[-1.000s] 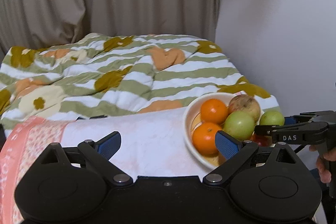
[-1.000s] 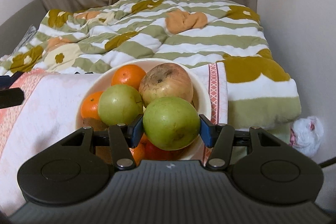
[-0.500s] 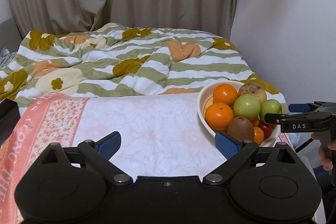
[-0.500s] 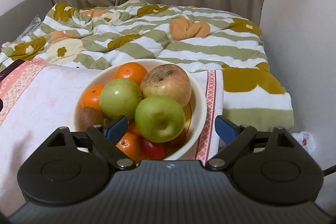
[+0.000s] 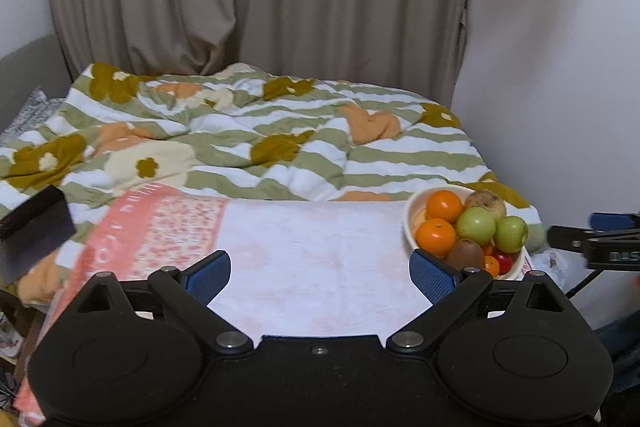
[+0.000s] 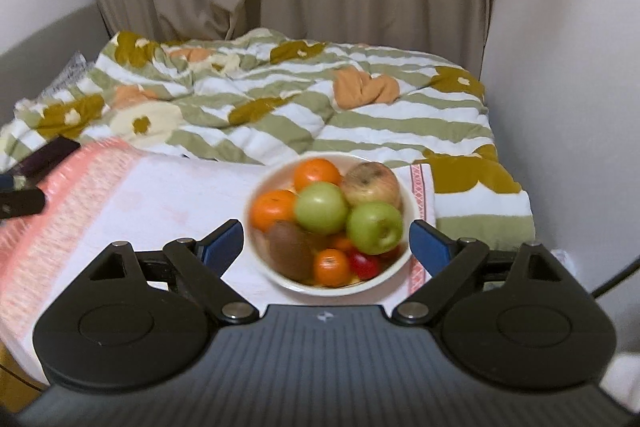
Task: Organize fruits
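A cream bowl (image 6: 344,289) stands on a white and pink towel (image 6: 160,203) on the bed. It is piled with two green apples (image 6: 322,207) (image 6: 374,227), a brownish apple (image 6: 374,183), two oranges (image 6: 316,173), a kiwi (image 6: 290,247), a small orange and a red tomato (image 6: 364,264). My right gripper (image 6: 326,243) hangs open above and in front of the bowl, holding nothing. My left gripper (image 5: 320,275) is open and empty over the towel, left of the bowl (image 5: 412,223). The right gripper's fingers (image 5: 600,243) show at the right edge of the left wrist view.
A rumpled green-striped flowered blanket (image 5: 280,147) covers the bed behind the towel. A dark box (image 5: 36,223) lies at the left. Beige curtains hang behind. A white wall (image 6: 560,107) runs close along the right side of the bed.
The right gripper let go of the green apple, which now rests in the bowl, opened wide and drew back and up. The left gripper also pulled back and up, so more of the bed shows.
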Tool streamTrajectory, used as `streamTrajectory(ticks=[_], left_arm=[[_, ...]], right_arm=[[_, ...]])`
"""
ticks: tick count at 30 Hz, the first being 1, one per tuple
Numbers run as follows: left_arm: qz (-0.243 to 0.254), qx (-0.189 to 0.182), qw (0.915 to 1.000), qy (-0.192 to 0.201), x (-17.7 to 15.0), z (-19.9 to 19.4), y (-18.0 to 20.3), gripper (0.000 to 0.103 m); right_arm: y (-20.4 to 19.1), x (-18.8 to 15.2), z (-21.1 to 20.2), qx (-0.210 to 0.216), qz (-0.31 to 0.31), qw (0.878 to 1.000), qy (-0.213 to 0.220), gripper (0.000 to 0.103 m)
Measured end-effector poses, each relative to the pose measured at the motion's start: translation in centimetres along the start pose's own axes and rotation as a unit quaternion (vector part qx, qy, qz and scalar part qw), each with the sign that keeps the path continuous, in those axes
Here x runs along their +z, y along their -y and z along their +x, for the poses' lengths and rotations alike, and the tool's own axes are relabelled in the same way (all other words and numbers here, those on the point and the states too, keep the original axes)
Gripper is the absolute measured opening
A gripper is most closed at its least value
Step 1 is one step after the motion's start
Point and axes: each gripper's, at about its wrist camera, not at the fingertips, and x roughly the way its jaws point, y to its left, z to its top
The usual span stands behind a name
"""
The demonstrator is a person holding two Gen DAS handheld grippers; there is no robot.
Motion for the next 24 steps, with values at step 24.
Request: streamTrajectory(ticks=[24], left_arm=[[0.027,0.006,0.9991,-0.032,-3.3,-5.0,-5.6,0.103]], right_arm=[[-10.8,-4.3,-6.0,-0.058,0.046,0.995,-0.06,0.103]])
